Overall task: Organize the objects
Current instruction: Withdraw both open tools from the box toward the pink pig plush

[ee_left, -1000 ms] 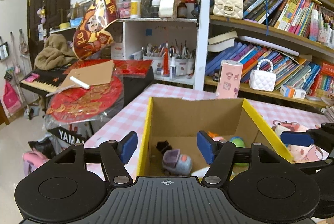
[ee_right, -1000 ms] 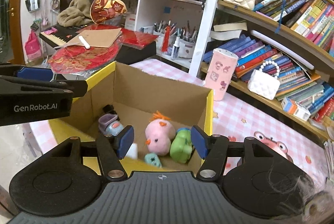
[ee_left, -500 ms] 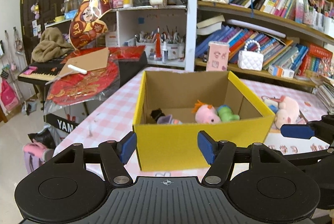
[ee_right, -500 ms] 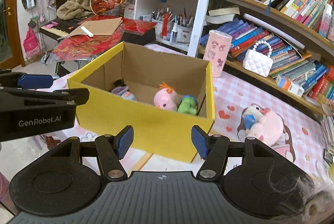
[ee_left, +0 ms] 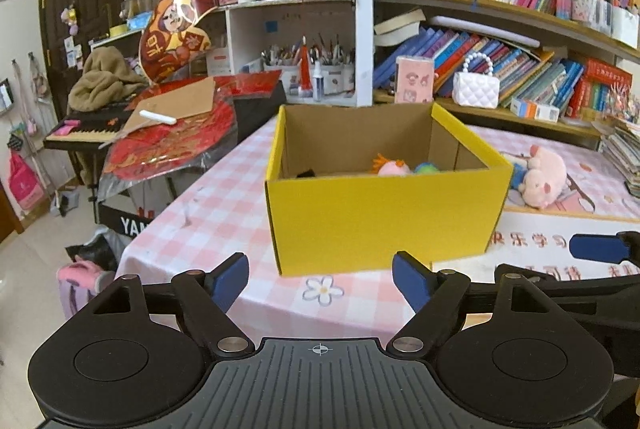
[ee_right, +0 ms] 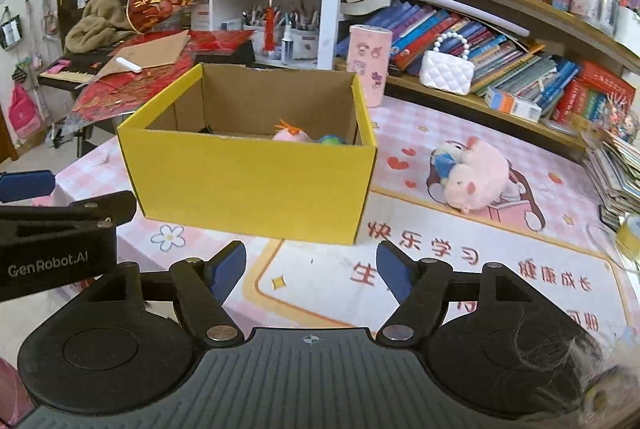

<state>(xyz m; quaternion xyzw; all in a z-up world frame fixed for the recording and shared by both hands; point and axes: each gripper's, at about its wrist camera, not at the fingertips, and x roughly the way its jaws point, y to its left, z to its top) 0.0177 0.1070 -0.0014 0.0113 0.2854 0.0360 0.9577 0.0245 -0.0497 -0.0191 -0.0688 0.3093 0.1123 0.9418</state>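
A yellow cardboard box (ee_left: 380, 221) (ee_right: 252, 181) stands open on the pink checked table. Inside it, the top of a pink plush with orange hair (ee_left: 390, 167) (ee_right: 290, 133) and a green toy (ee_left: 426, 168) (ee_right: 332, 139) show above the front wall; other contents are hidden. A pink plush pig (ee_left: 540, 179) (ee_right: 472, 175) lies on the mat to the right of the box. My left gripper (ee_left: 320, 279) is open and empty, in front of the box. My right gripper (ee_right: 312, 267) is open and empty, in front of the box's right corner.
Bookshelves (ee_left: 520, 29) with books and small handbags run behind the table. A pink patterned case (ee_right: 368, 69) stands behind the box. A keyboard with red decorations (ee_left: 160, 133) stands off the table's left edge. A stack of books (ee_right: 616, 169) lies at the far right.
Both grippers have pulled back and lowered from above the box. The box now stands farther off, and its front wall hides most of its contents.
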